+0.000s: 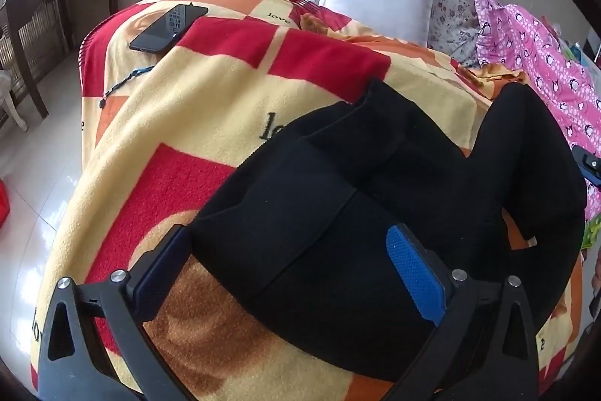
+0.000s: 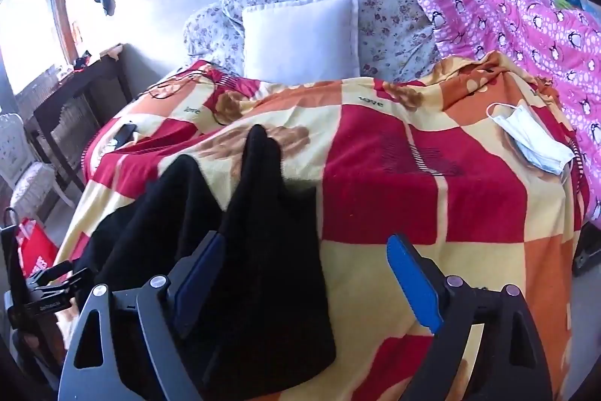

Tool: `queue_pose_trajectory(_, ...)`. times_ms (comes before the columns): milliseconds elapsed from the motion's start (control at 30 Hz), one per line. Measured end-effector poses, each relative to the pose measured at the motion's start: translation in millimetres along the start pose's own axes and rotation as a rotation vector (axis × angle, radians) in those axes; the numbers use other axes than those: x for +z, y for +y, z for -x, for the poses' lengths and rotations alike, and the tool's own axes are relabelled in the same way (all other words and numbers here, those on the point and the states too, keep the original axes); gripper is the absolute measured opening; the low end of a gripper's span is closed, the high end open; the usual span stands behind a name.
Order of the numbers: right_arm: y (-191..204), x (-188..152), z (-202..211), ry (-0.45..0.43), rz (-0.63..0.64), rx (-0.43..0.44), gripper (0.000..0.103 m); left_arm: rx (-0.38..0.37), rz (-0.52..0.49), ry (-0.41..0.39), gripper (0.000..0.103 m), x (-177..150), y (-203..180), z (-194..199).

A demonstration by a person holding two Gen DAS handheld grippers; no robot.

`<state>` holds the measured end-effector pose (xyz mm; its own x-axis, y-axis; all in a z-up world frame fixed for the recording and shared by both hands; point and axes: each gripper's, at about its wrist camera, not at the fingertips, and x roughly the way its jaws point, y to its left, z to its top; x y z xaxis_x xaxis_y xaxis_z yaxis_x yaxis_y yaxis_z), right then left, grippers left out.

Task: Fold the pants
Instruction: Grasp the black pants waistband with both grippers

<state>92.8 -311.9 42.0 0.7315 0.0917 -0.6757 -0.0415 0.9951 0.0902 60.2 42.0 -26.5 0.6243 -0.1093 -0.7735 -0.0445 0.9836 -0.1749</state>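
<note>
Black fleece-like pants lie spread on the bed, on top of a red, cream and orange checked blanket, near its foot end. In the left wrist view the wide end of the garment sits between the left gripper, whose blue-padded fingers are spread wide with cloth below and between them, gripping nothing. In the right wrist view one tapering part of the pants runs away up the blanket, and the right gripper hangs over it with its fingers also spread apart, the left one over the dark cloth and the right one over bare blanket.

The fabric looks thick, soft and limp, so it should drape and sag rather than hold a shape, and its nap will likely cling a little to the blanket instead of sliding. It seems light enough for a pinch at an edge. Good places to take hold would be the thick hemmed edge at the wide end for the left side, and the outer edge of the leg for the right, catching all layers together.

A dark phone and a pale blue face mask lie well apart from the pants.
</note>
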Motion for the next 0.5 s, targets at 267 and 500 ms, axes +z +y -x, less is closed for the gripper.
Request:
queue_pose_trajectory(267, 8.8, 0.9, -6.4, 0.038, 0.021, 0.020, 0.089, 0.004, 0.002, 0.003, 0.103, -0.5, 0.6, -2.6)
queue_pose_trajectory(500, 19.0, 7.7, -32.9, 0.037, 0.066, 0.038, 0.076, 0.009, -0.004, 0.006, 0.103, -0.9, -0.2, -4.5)
